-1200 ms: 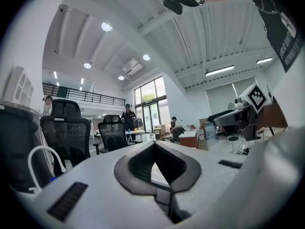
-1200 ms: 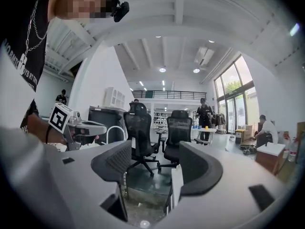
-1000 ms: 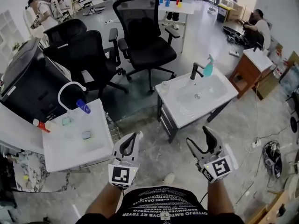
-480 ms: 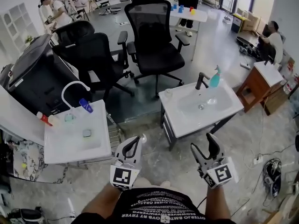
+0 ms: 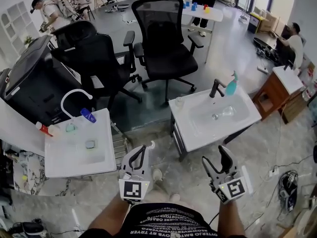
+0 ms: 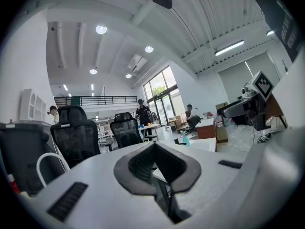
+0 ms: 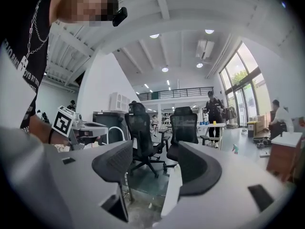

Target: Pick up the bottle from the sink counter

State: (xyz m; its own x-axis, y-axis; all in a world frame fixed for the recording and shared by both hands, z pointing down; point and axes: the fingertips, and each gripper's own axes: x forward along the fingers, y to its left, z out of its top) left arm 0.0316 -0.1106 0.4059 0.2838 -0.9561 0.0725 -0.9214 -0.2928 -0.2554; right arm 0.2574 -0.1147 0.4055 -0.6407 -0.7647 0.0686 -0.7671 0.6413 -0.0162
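Note:
A teal spray bottle (image 5: 231, 86) stands upright at the back edge of the white sink counter (image 5: 198, 128), right of its black tap (image 5: 215, 88). It also shows small and far off as the teal bottle (image 6: 185, 138) in the left gripper view and the teal bottle (image 7: 234, 149) in the right gripper view. My left gripper (image 5: 140, 153) is shut and empty, low and well short of the counter. My right gripper (image 5: 216, 157) is open with nothing between its fingers, just in front of the counter's near edge.
A second white sink (image 5: 59, 160) at the left carries a blue bottle (image 5: 88, 115) and a red-capped item (image 5: 42, 129). Black office chairs (image 5: 163, 38) stand behind the sinks. A small clear cup (image 5: 179, 102) sits on the counter's left corner. A brown cabinet (image 5: 277, 90) is at the right.
The view has shifted, so the sink counter sits a little lower and further right in frame. Both grippers stay low and hold nothing.

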